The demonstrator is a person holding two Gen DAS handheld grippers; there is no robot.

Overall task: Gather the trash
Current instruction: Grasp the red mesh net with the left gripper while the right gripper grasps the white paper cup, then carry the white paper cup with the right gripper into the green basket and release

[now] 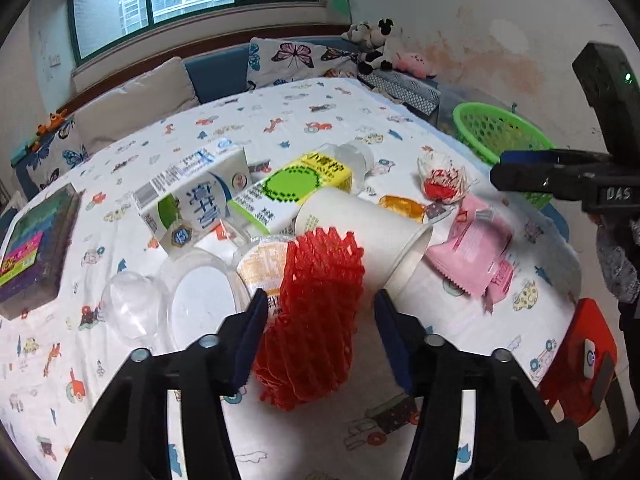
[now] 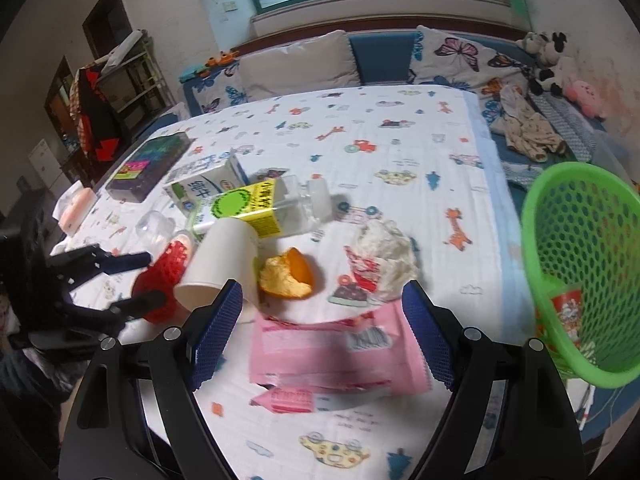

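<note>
Left gripper (image 1: 320,304): jaws wide apart, nothing held; red foam fruit net (image 1: 316,312) lies on the cloth right between the fingertips, prob. lined up so a squeeze would catch it.
Right gripper (image 2: 322,304): also spread wide, empty; pink wrapper (image 2: 332,356) flat on the cloth between its fingers, close to the cam.
Ahead of L tool: tipped paper cup (image 1: 368,236) just beyond the net, touching it; milk carton (image 1: 192,196) & yellow-green carton (image 1: 292,188) further fwd.
Ahead of R tool: orange peel (image 2: 288,276), crumpled cupcake paper (image 2: 380,260).
Green basket (image 2: 580,264): to R tool's right, off the table (image 2: 400,140) edge, tilted toward the mess, likely for easy drops; some trash already inside.
</note>
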